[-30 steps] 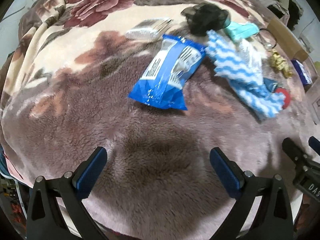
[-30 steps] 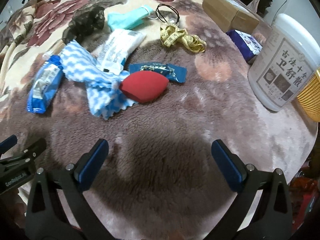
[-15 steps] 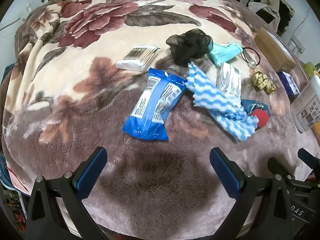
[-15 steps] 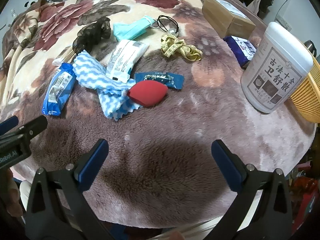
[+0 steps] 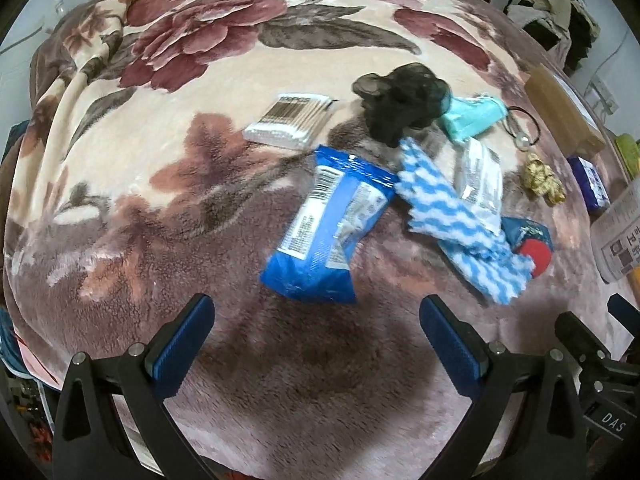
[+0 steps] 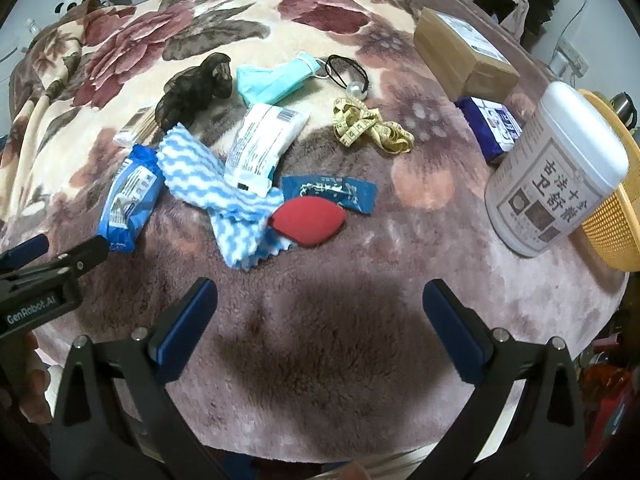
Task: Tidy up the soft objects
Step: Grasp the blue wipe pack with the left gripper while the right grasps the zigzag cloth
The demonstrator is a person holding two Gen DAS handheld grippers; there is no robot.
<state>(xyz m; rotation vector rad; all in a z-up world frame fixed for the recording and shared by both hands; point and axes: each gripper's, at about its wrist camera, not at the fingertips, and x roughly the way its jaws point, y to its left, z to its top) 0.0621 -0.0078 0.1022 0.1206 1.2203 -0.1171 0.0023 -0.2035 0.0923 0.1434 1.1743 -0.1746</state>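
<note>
Here, fuzzy floral blanket [image 6: 360, 280], wavy blue-wht cloth [image 6: 224, 196], egg-shaped red sponge [image 6: 308, 221]

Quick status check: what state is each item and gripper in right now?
Left gripper: open, empty.
Right gripper: open, empty.
Cloth: crumpled, under the white pack.
White pack: sealed, flat.
Sponge: on the cloth's edge.
Tape measure: bunched.
Mask: folded.
Jar: upright, lidded.

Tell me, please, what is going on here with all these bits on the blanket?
A person holds two grippers, both open and empty, above a floral blanket. The left gripper faces a blue packet; the right gripper faces a red sponge and a blue-and-white cloth. Nothing is picked up yet; an orange basket waits at the right.
</note>
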